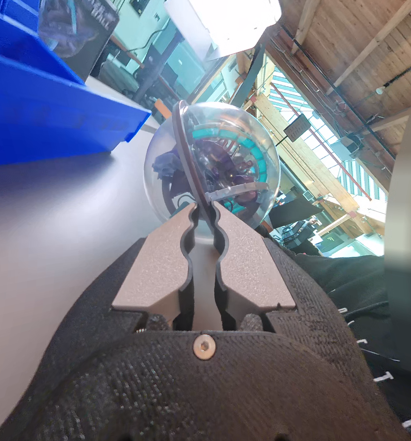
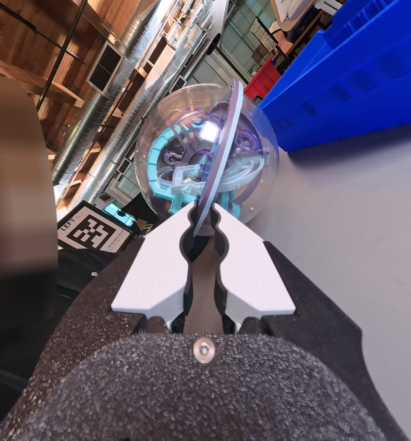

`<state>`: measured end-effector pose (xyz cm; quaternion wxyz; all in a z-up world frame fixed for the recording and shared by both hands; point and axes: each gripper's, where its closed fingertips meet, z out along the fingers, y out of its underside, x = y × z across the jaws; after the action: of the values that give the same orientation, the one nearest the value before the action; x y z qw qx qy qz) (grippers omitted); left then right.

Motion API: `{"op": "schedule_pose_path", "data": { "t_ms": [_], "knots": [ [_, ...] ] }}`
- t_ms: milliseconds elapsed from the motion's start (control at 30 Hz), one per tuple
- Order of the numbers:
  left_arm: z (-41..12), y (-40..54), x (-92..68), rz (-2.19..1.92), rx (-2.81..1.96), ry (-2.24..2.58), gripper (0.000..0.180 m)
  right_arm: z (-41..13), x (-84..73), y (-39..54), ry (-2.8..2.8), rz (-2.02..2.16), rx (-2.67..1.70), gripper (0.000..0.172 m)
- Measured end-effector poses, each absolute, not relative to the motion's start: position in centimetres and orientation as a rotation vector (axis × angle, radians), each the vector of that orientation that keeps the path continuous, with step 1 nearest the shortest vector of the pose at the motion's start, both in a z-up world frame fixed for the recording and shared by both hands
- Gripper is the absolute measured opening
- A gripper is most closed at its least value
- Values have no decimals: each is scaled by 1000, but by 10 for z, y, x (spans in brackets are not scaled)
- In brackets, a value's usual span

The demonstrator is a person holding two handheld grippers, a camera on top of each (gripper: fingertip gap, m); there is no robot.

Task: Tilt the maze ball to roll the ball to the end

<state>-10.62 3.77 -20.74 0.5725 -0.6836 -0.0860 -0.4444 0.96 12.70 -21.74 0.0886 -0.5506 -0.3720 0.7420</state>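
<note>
Both-sided, left gripper (image 1: 204, 207) and right gripper (image 2: 204, 207) jaws clamped on maze ball (image 1: 223, 155) rim

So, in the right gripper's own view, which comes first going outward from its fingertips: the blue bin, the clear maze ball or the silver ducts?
1. Maze ball, its rim between the fingertips of the right gripper.
2. Blue bin, on the table, upper right.
3. Silver ducts, overhead, upper left.
</note>
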Motion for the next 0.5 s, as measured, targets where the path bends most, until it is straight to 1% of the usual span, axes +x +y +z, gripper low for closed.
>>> {"op": "schedule_pose_path", "data": {
  "t_ms": [133, 300, 400, 500],
  "knots": [
    [-188, 36, -103, -936, -1547, -95, 6, -204, 11, 126, -1165, 2151, -1482, 7],
    [-160, 40, -100, -884, -1506, -26, 6, -168, 11, 137, -1173, 2078, -1325, 7],
    [-129, 44, -100, -828, -1465, 37, 6, -133, 10, 141, -1193, 2025, -1231, 7],
    [-85, 44, -100, -782, -1391, 105, 6, -87, 12, 140, -1202, 1983, -1104, 7]
  ]
}}
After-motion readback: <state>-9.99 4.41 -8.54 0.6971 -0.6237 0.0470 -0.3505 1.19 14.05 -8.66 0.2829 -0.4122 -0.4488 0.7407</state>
